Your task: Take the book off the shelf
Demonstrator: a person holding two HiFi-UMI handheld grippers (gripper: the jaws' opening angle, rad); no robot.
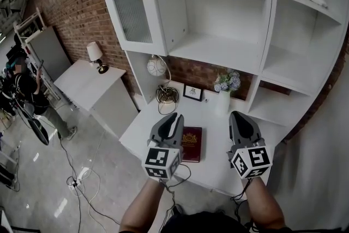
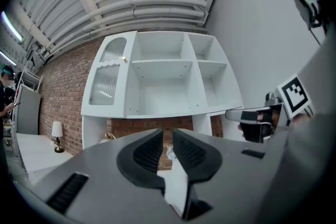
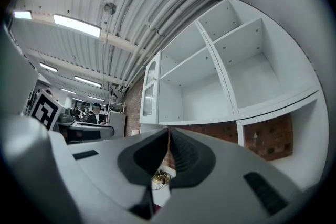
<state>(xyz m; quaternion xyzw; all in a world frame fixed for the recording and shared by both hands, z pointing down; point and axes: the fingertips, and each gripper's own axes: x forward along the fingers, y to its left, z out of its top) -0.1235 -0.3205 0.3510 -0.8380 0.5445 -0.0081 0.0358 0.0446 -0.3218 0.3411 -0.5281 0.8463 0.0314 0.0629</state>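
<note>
A dark red book [image 1: 192, 144] lies flat on the white desk [image 1: 218, 163] below the white shelf unit [image 1: 218, 49], whose compartments show nothing inside. My left gripper [image 1: 174, 117] hovers over the book's left edge and hides part of it; its jaws are shut on nothing. My right gripper [image 1: 235, 115] hangs to the right of the book, apart from it, shut and empty too. In the left gripper view the closed left gripper [image 2: 167, 136] points up at the shelf [image 2: 163, 81]. The right gripper view shows the right gripper [image 3: 168, 134] shut, facing the shelf [image 3: 220, 76].
At the back of the desk stand a vase of flowers [image 1: 227, 85], a small picture frame [image 1: 192, 92], a wire ornament [image 1: 167, 95] and a round lamp [image 1: 156, 67]. A glass cabinet door [image 1: 128, 3] stands open at the left. A table lamp [image 1: 96, 54] sits on a side cabinet. Cables cross the floor [image 1: 76, 180].
</note>
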